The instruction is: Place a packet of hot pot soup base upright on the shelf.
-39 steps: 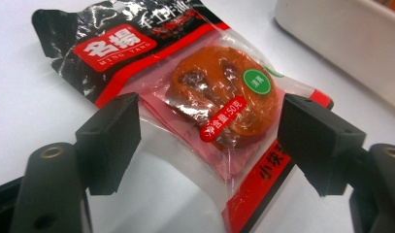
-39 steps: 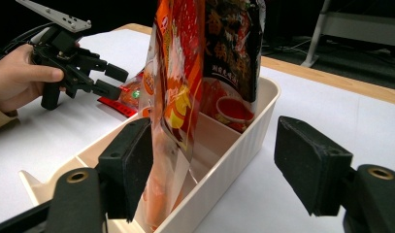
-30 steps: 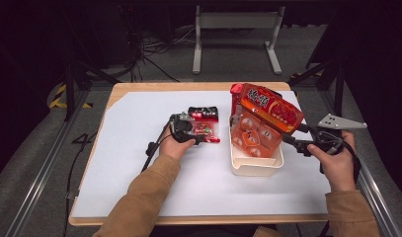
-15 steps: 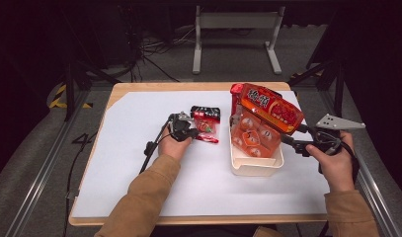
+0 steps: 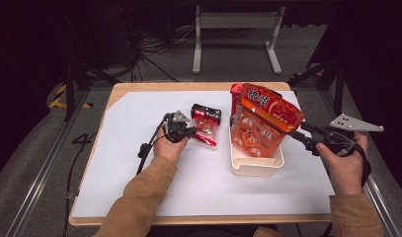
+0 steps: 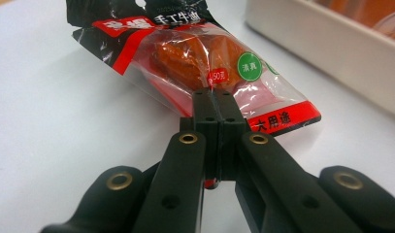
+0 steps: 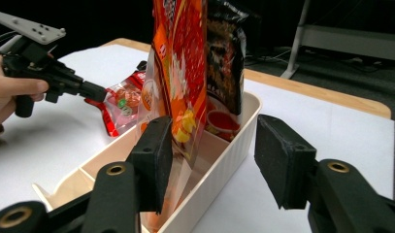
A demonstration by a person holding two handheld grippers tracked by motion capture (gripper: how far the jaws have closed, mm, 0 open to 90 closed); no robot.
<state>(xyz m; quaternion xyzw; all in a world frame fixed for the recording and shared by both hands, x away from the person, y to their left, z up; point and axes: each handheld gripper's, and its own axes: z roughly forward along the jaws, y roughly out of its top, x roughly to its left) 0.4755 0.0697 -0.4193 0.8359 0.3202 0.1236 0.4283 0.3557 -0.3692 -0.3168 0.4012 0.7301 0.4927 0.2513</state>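
Fingers [image 6: 205,104] of the left gripper [image 5: 180,129] are clamped on the edge of a small red-and-clear snack packet [image 6: 195,63], which is held just above the white bench [image 5: 139,113], beside the cream bin [image 5: 255,168]. Fingers [image 7: 285,160] of the right gripper [image 5: 321,139] have just been closing and are set astride the bin's near wall without pressing, beside a tall orange bag [image 7: 178,63] already stood inside. Packing is judged partly done; the packet is still to be carried in. Glossy film and a reddish filling are seen.
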